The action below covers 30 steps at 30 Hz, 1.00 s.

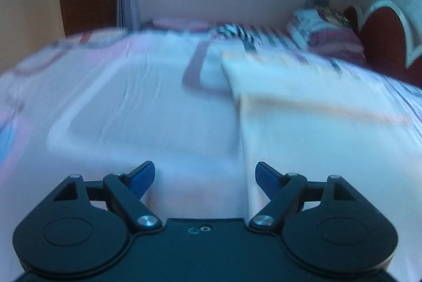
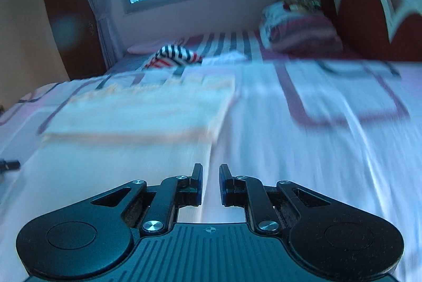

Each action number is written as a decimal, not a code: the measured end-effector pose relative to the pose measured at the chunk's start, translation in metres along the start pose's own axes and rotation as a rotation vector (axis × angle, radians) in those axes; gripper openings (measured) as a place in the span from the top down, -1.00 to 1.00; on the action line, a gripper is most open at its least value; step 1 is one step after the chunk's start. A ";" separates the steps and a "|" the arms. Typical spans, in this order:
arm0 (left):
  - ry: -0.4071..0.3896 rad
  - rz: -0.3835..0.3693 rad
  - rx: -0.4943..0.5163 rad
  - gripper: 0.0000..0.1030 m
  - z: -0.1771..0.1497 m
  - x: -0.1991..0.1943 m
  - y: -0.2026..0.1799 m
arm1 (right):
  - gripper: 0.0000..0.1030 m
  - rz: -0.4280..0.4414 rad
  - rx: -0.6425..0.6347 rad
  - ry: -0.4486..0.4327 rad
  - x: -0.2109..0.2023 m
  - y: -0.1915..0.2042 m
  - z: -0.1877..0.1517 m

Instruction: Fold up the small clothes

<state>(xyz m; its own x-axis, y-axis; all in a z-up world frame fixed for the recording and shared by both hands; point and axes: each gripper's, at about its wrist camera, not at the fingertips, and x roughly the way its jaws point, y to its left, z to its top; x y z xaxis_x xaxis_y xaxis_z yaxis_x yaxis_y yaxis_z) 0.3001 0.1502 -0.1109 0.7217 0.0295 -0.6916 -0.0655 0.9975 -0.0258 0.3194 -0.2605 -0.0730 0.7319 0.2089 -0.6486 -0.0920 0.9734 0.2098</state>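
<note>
Daylit bedroom bed [image 1: 118, 97] carries a pale folded garment [image 2: 142, 110] lying flat mid-bed, probably set down finished, with the left gripper [image 1: 204, 176] spread wide and empty and the right gripper [image 2: 211, 183] nearly clenched, grasping nothing.

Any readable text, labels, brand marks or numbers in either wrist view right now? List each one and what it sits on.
No readable words, brands or numbers in either view.
left gripper body: small embossed mark near the front edge, too small and faint to read.
right gripper body: only a small crosshair symbol, no lettering.
pillow by the headboard: printed pattern, too blurred to tell if it holds any text.
folded pale cloth on the bedsheet: no text visible, image motion-blurred.
</note>
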 end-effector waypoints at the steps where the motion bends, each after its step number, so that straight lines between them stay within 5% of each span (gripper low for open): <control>1: 0.025 -0.003 0.011 -0.58 -0.011 -0.009 0.002 | 0.75 0.001 0.009 0.014 -0.016 0.001 -0.013; 3: 0.028 -0.009 0.028 -0.58 -0.033 -0.037 0.006 | 0.54 -0.004 0.047 0.043 -0.050 0.002 -0.040; 4: 0.038 -0.030 0.026 -0.57 -0.043 -0.049 0.010 | -0.03 0.009 0.077 0.052 -0.065 0.003 -0.053; 6: 0.055 -0.051 0.006 -0.54 -0.055 -0.064 0.015 | -0.34 0.025 0.122 0.051 -0.093 0.005 -0.077; 11: 0.109 -0.156 -0.082 -0.21 -0.078 -0.094 0.032 | -0.33 0.061 0.239 0.104 -0.133 0.009 -0.117; 22: 0.237 -0.532 -0.371 -0.01 -0.115 -0.101 0.043 | -0.02 0.164 0.545 0.149 -0.171 -0.019 -0.153; 27: 0.242 -0.565 -0.418 0.09 -0.120 -0.089 0.038 | -0.02 0.247 0.560 0.186 -0.167 -0.010 -0.156; 30: 0.251 -0.564 -0.453 0.34 -0.118 -0.077 0.042 | 0.12 0.282 0.597 0.179 -0.162 -0.012 -0.155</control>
<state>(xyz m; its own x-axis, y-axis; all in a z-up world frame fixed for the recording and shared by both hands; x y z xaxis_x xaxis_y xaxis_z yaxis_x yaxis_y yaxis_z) 0.1606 0.1820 -0.1439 0.5547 -0.5462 -0.6276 -0.0485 0.7319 -0.6797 0.0972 -0.2919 -0.0837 0.6066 0.5096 -0.6103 0.1631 0.6715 0.7228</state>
